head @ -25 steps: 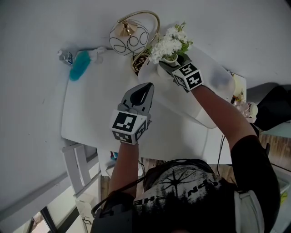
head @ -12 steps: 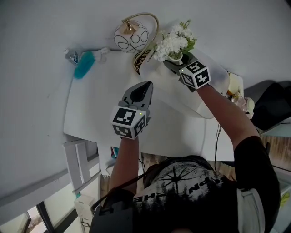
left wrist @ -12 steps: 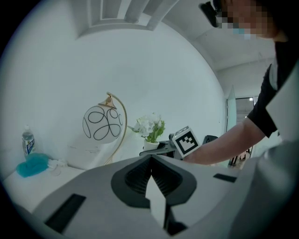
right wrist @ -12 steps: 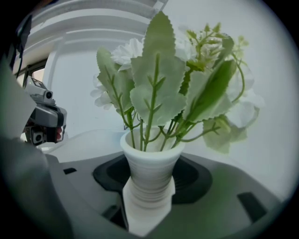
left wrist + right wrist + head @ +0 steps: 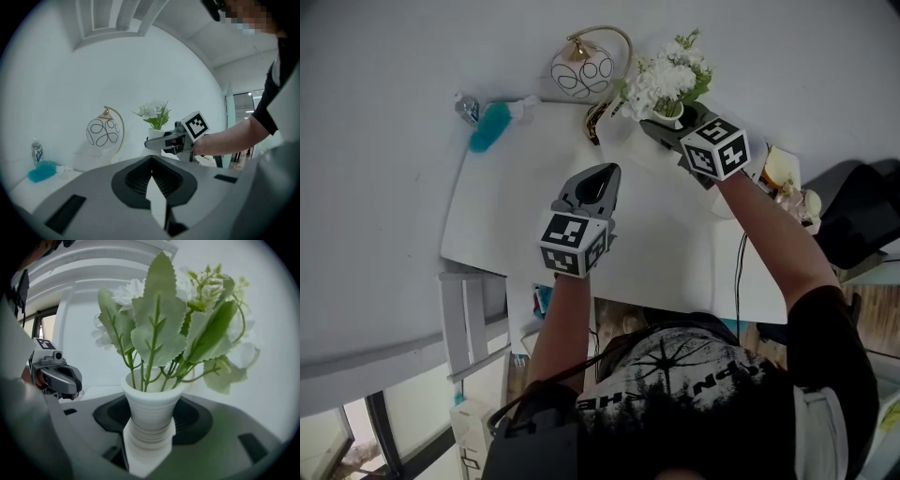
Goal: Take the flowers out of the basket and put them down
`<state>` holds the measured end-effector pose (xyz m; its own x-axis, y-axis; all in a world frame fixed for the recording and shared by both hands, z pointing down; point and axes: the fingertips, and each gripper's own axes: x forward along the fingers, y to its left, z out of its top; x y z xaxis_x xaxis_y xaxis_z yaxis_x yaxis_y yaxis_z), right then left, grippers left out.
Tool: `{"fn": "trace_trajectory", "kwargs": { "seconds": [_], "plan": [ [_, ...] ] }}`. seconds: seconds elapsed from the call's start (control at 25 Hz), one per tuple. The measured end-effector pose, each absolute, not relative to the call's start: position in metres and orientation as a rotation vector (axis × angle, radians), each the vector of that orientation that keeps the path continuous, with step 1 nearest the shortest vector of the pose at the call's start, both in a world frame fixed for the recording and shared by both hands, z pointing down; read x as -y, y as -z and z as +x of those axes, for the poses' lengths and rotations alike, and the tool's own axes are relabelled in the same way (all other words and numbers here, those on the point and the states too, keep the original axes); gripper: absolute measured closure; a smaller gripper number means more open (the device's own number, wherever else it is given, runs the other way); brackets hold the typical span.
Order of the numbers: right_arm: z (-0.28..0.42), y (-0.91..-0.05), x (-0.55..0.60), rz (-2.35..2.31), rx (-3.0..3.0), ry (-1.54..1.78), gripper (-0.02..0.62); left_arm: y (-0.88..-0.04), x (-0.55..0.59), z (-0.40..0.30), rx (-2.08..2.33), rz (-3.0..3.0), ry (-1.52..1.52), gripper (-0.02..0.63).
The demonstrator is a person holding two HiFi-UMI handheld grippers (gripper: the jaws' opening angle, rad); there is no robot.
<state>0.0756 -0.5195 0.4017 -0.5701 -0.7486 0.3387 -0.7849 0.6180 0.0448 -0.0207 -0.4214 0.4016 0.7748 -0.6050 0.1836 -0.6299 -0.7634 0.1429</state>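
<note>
White flowers (image 5: pixel 159 333) with green leaves seated in ribbed white pot (image 5: pixel 151 411), pot clamped in right gripper (image 5: pixel 150 439), held above surface (image 5: pixel 516 206) beside dark patterned basket (image 5: pixel 598 120), basket contents not discernible, left gripper (image 5: pixel 595 181) drawn closed, nothing held

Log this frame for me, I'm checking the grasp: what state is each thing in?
right gripper: shut on the flower vase.
flower vase: upright, held between the jaws.
left gripper: shut, empty.
bottle: upright, standing on the table.
</note>
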Motion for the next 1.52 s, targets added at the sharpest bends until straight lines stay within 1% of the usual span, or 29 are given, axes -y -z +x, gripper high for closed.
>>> {"fn": "trace_trajectory", "kwargs": {
  "seconds": [0.32,0.6,0.8,1.2,1.52],
  "plan": [
    [0.061,-0.344,0.496,1.226,2.52,-0.032,0.342,-0.386,0.392,-0.034,1.023,2.788,-0.175,0.595],
    [0.056,-0.31,0.476,1.22,2.542,0.034,0.342,-0.372,0.369,-0.042,1.067,2.804,-0.163,0.595],
    [0.037,-0.289,0.459,1.177,2.579,0.075,0.341,-0.37,0.353,-0.052,1.096,2.793,-0.158,0.595],
    [-0.012,-0.295,0.423,1.07,2.652,0.107,0.341,-0.372,0.322,-0.076,1.167,2.758,-0.165,0.595],
    [-0.057,-0.332,0.4,0.952,2.679,0.076,0.341,-0.388,0.304,-0.106,1.228,2.702,-0.18,0.595]
  ]
}}
